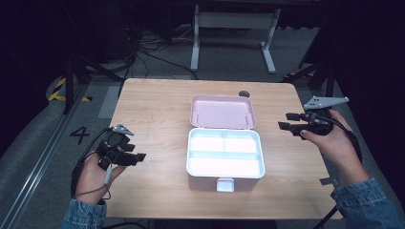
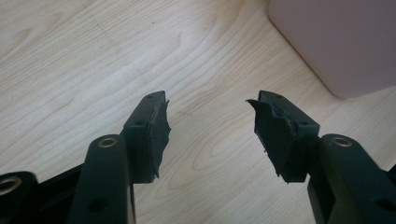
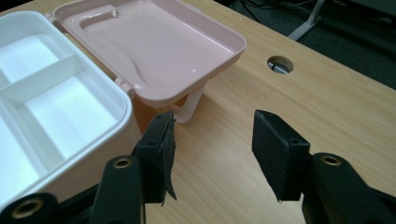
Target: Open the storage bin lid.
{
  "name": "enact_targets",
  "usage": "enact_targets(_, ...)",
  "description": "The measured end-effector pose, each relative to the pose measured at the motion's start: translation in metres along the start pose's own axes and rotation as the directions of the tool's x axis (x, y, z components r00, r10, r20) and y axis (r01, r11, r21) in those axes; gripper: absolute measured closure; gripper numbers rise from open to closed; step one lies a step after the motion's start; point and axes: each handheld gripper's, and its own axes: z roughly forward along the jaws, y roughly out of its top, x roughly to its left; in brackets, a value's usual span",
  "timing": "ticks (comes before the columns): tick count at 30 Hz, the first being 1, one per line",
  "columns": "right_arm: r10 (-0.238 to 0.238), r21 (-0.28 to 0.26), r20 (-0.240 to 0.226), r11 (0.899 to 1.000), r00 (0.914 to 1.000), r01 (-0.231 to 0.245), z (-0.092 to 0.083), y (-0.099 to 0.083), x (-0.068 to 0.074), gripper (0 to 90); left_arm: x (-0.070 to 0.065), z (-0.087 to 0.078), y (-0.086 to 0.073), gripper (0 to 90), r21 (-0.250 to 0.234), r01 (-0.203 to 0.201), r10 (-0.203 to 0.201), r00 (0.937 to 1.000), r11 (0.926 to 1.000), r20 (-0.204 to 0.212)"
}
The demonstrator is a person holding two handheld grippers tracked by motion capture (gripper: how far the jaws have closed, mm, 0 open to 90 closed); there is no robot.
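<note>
— Where's the box?

— I see the pink box (image 1: 224, 157) at the middle of the frame on the counter (image 1: 153, 191), lid (image 1: 222, 112) flung back, white tray (image 1: 224, 152) empty.

— And your tongs?

— Left tongs (image 1: 136, 157) lower left, right tongs (image 1: 285, 121) right of centre (both gaping, gripping nothing).

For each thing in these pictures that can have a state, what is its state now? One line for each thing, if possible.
Pink box: open, standing on the table, apart from both grippers.
Lid: swung fully back, lying flat behind the box.
White tray: seated in the box, all compartments empty.
Latch: undone, at the front of the box.
Left hand-held gripper: open, holding nothing.
Right hand-held gripper: open, holding nothing.
</note>
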Motion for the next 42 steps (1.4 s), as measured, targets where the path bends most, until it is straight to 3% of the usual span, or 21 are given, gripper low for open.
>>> enact_targets(2, 0.004, 0.010, 0.001, 1.000, 1.0000, -0.004, -0.005, -0.007, 0.000, 49.9, 0.002, 0.000, -0.003, 44.5, -0.001, 0.005, -0.005, 1.0000, 1.0000, 0.000)
enact_targets(3, 0.007, 0.013, 0.001, 1.000, 1.0000, -0.007, -0.007, -0.011, 0.001, 49.9, 0.004, 0.000, -0.004, 44.3, -0.002, -0.016, 0.016, 0.9998, 0.9999, -0.012)
enact_targets(6, 0.012, 0.028, 0.012, 1.000, 0.9999, -0.013, -0.012, -0.021, 0.001, 49.6, 0.009, 0.001, -0.009, 44.1, -0.003, -0.026, 0.026, 0.9991, 0.9997, -0.033)
enact_targets(9, 0.035, 0.040, 0.014, 0.999, 0.9993, -0.036, -0.016, -0.034, 0.000, 48.8, 0.016, 0.003, -0.014, 44.5, 0.011, 0.024, -0.024, 0.9990, 0.9997, -0.039)
enact_targets(17, 0.088, 0.098, 0.015, 0.991, 0.9960, -0.090, -0.021, -0.065, -0.006, 47.5, 0.027, 0.010, -0.023, 46.8, 0.020, 0.031, -0.031, 0.9986, 0.9993, -0.043)
enact_targets(21, 0.107, 0.113, -0.001, 0.988, 0.9942, -0.107, -0.023, -0.080, -0.003, 45.7, 0.032, 0.015, -0.027, 46.2, 0.034, 0.056, -0.054, 0.9974, 0.9979, -0.047)
enact_targets(24, 0.095, 0.129, 0.020, 0.987, 0.9953, -0.096, -0.023, -0.090, -0.002, 45.5, 0.034, 0.019, -0.030, 45.4, 0.040, 0.057, -0.055, 0.9969, 0.9976, -0.057)
enact_targets(26, 0.118, 0.133, 0.012, 0.984, 0.9930, -0.118, -0.021, -0.099, -0.002, 44.5, 0.036, 0.021, -0.032, 43.7, 0.051, 0.050, -0.046, 0.9966, 0.9975, -0.068)
enact_targets(30, 0.117, 0.157, 0.028, 0.980, 0.9927, -0.120, -0.017, -0.114, -0.005, 42.2, 0.040, 0.024, -0.036, 43.5, 0.053, 0.060, -0.057, 0.9959, 0.9968, -0.070)
enact_targets(33, 0.136, 0.136, 0.015, 0.981, 0.9906, -0.137, -0.017, -0.128, -0.008, 41.8, 0.043, 0.027, -0.040, 43.3, 0.062, 0.074, -0.070, 0.9949, 0.9953, -0.073)
enact_targets(36, 0.144, 0.154, 0.004, 0.978, 0.9896, -0.143, -0.014, -0.136, -0.009, 41.2, 0.046, 0.029, -0.042, 43.4, 0.059, 0.079, -0.074, 0.9941, 0.9951, -0.079)
enact_targets(39, 0.138, 0.182, 0.033, 0.973, 0.9899, -0.142, -0.009, -0.148, -0.013, 41.2, 0.048, 0.033, -0.044, 43.4, 0.058, 0.087, -0.082, 0.9933, 0.9945, -0.081)
enact_targets(42, 0.145, 0.174, 0.058, 0.973, 0.9877, -0.153, -0.004, -0.156, -0.016, 41.2, 0.049, 0.037, -0.045, 43.2, 0.062, 0.085, -0.080, 0.9930, 0.9944, -0.087)
